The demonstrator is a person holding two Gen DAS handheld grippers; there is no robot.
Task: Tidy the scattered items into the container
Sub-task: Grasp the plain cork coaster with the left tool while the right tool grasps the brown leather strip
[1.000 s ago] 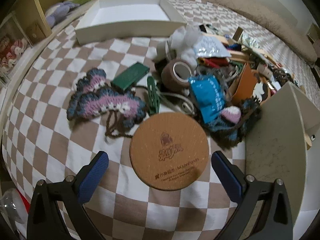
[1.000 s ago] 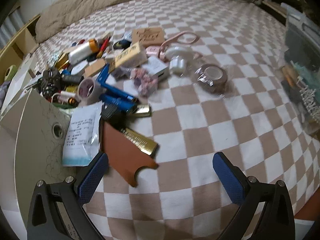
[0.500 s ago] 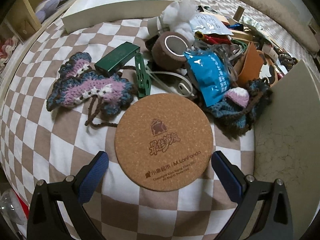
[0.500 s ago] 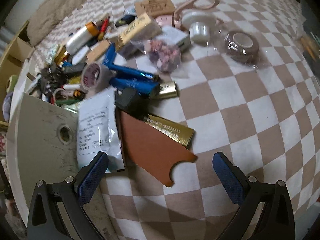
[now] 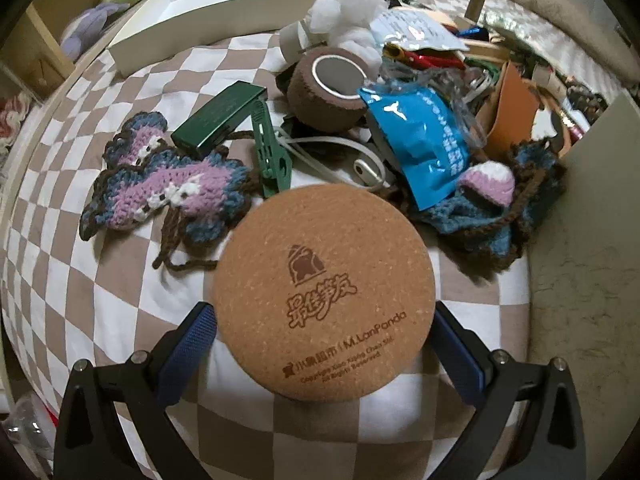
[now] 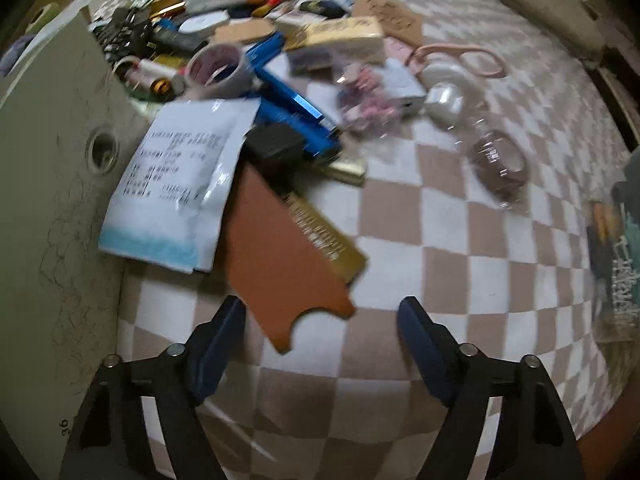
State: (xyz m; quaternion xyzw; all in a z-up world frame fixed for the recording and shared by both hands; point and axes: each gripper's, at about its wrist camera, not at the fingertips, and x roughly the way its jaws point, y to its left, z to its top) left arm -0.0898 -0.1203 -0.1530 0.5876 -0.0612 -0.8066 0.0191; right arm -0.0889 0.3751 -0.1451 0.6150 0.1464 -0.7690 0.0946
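Observation:
A round cork coaster lies flat on the checked bedspread, right between the blue pads of my left gripper. The jaws stand wide, with the pads beside the coaster's rim. A white tray-like box sits at the far top left. In the right wrist view, a brown leather sleeve with a notched end points toward my right gripper. Its jaws are closing; the sleeve's tip lies just ahead of the fingers, untouched. A gold bar and a white printed packet lie against the sleeve.
Behind the coaster lie a crocheted butterfly, a green box, a green clip, a brown tape roll, a blue packet and a crocheted pouch. A beige board borders the pile. Wrapped tape lies apart.
My left gripper has come down over the cork coaster, which now sits between its fingers. My right gripper has rolled, moved closer to the brown sleeve, and its jaws have narrowed.

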